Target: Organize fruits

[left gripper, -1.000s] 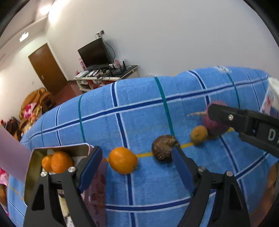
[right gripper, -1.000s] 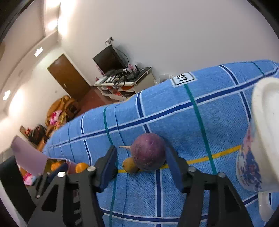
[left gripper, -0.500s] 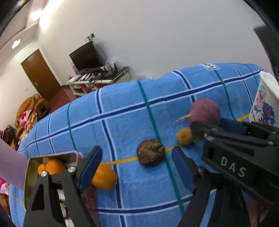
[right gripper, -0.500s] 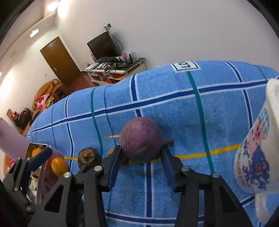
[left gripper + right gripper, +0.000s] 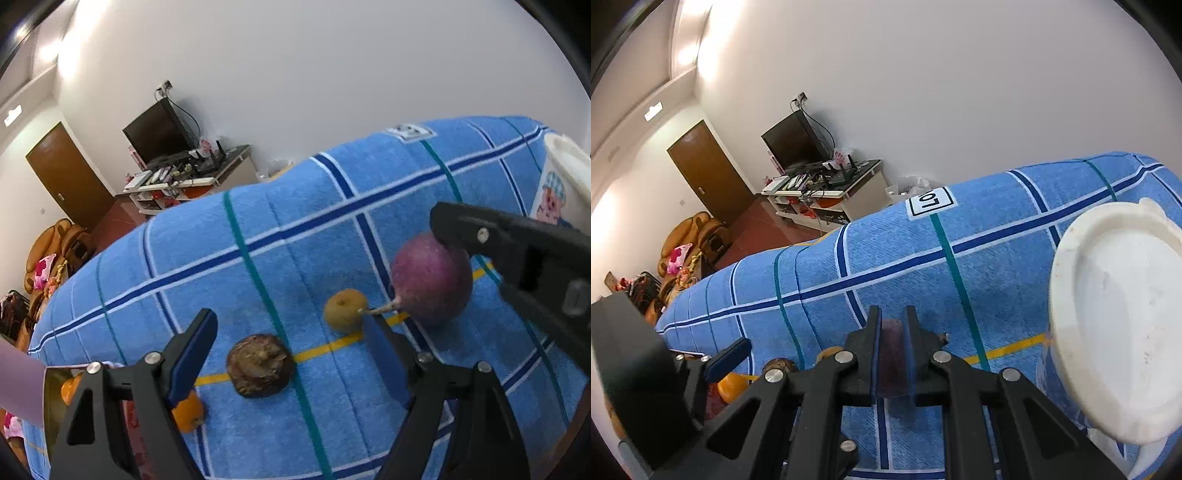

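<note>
"Round purple fruit (image 5: 432, 280): report position and hold," says the checker.

"It is on the blue checked towelling cloth (image 5: 332, 229), at the right end of the fruit row. Its dry stalk points at the small yellow-brown fruit (image 5: 345, 310) just beside it. My right tongs (image 5: 892, 325) are clenched to a narrow slit, and purple fills that slit in the right wrist view. I judge that the pads pinch the fruit's upper part. Whether it has left the cloth, I cannot tell."

"Reason for that approach?"

"The tall white plastic cup (image 5: 1119, 321) stands close on the right, so I come in from above and in front, clear of its wall."

"Left tongs?"

"My left tongs (image 5: 290, 321) are released and wide, and they hold nothing. They bracket the dark brown wrinkled fruit (image 5: 260, 365) without touching it, which I read as lining up the next pick. The loose orange fruit (image 5: 188, 411) lies beside the gold-walled open box (image 5: 50, 402). That box already holds oranges and is the likely destination."

"Risk?"

"A narrow pinch on a round skin may slip."
</note>
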